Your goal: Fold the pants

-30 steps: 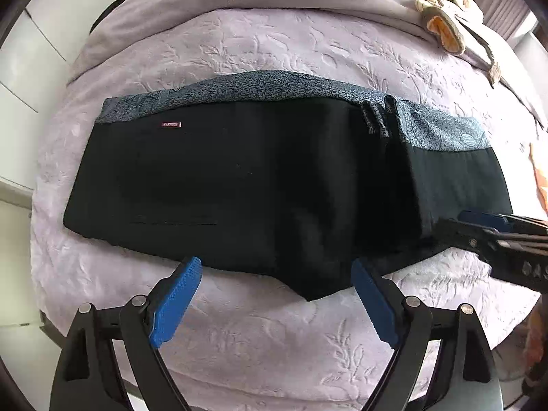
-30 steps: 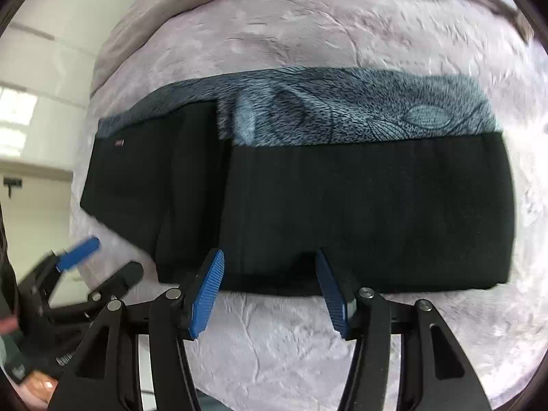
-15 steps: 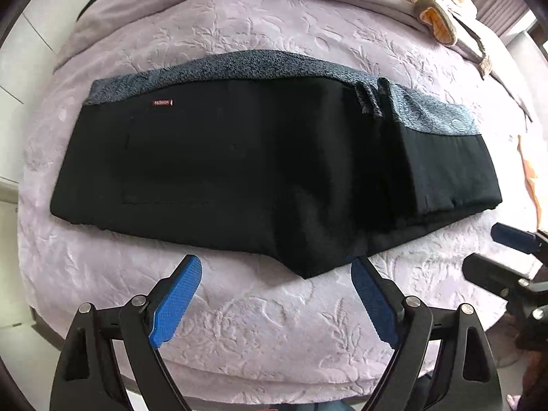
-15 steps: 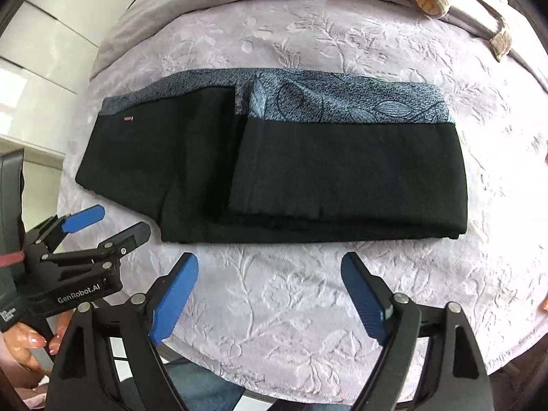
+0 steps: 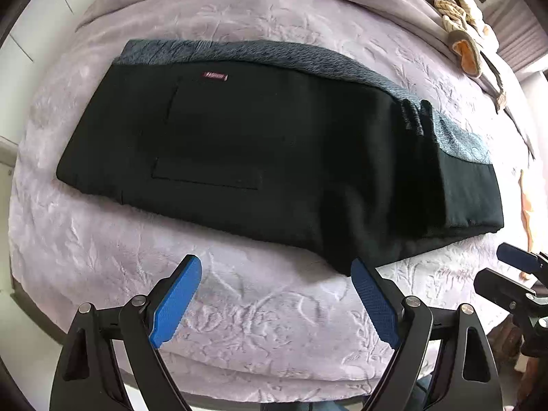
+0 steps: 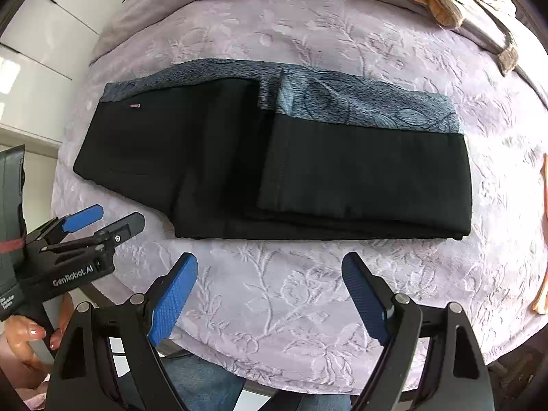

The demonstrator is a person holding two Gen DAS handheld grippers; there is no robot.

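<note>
The black pants (image 5: 274,157) with a blue-grey patterned band lie flat across the pale purple bed (image 5: 260,308), with one end folded back over the middle; a small red label (image 5: 215,76) sits near the band; the left tool (image 5: 274,303) hangs over the bare bed cover just in front of the pants, its blue pads wide apart with nothing between them, and its right pad is close to the near corner of the cloth but not touching; the right tool (image 6: 269,294) is also wide and empty, a bit back from the folded edge of the pants (image 6: 308,171); a tan and orange cloth thing (image 6: 441,3) lies on the far side of the bed, well apart from the pants; nothing lies between the tools and the pants.
</note>
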